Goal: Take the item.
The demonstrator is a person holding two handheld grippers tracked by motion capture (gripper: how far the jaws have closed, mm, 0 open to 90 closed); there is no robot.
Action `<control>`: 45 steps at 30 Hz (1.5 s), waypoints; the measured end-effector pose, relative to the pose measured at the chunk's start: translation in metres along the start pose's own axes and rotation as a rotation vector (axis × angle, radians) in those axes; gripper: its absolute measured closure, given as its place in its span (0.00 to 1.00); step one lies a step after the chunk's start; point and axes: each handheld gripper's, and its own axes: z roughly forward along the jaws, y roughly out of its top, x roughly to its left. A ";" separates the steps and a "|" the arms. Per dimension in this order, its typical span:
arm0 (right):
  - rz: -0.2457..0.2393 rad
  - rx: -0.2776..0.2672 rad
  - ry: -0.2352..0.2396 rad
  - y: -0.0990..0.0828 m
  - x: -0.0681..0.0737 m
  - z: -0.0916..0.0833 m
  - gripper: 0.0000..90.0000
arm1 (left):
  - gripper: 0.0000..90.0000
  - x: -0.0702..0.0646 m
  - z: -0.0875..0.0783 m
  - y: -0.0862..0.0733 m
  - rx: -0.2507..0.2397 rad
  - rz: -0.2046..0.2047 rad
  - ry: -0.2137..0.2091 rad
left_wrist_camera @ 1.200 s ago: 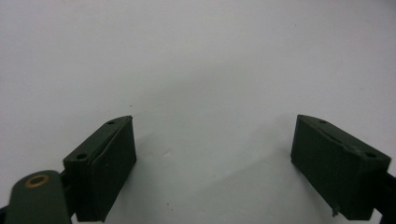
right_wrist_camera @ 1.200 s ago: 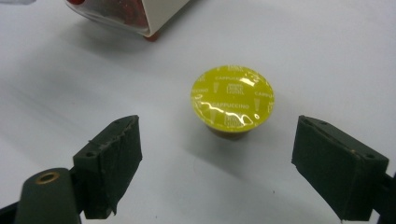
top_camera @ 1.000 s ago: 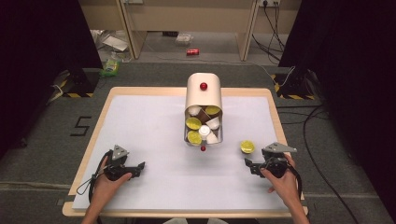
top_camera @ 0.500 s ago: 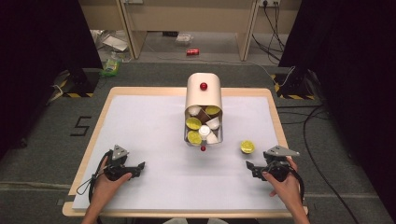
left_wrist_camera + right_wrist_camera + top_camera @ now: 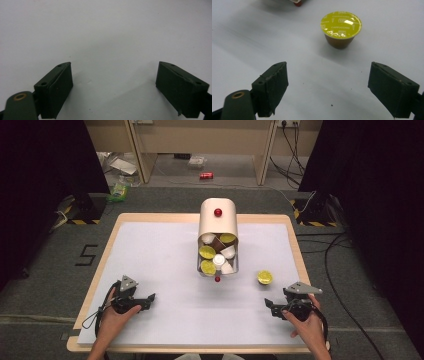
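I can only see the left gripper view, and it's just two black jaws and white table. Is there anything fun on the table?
Observer: Yes. A cream container lies on its side mid-table, its open end full of coffee capsules.
Operator: Did any roll out?
Observer: One yellow-lidded capsule stands upright on the table by itself, lid up, right of the container.
Operator: Is somebody grabbing it?
Observer: No. The right gripper faces it with jaws wide apart, and the capsule sits beyond them, untouched.
Operator: What does the lid say?
Observer: In the right gripper view it reads "CAPPUCCINO".
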 end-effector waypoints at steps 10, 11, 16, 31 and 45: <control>-0.011 0.020 -0.001 -0.018 0.006 -0.008 0.19 | 0.15 0.000 0.000 0.000 0.001 0.004 0.003; -0.011 0.020 -0.001 -0.018 0.006 -0.008 0.19 | 0.15 0.000 0.000 0.000 0.001 0.004 0.004; -0.004 0.019 -0.004 -0.027 0.006 -0.018 0.19 | 0.15 0.000 0.000 0.000 0.000 0.005 0.005; 0.002 0.061 -0.005 -0.044 0.004 -0.019 0.19 | 0.15 0.000 0.000 0.000 0.000 0.004 0.005; -0.054 0.048 -0.024 -0.055 0.011 -0.022 0.17 | 0.15 0.000 0.000 0.000 0.000 0.004 0.006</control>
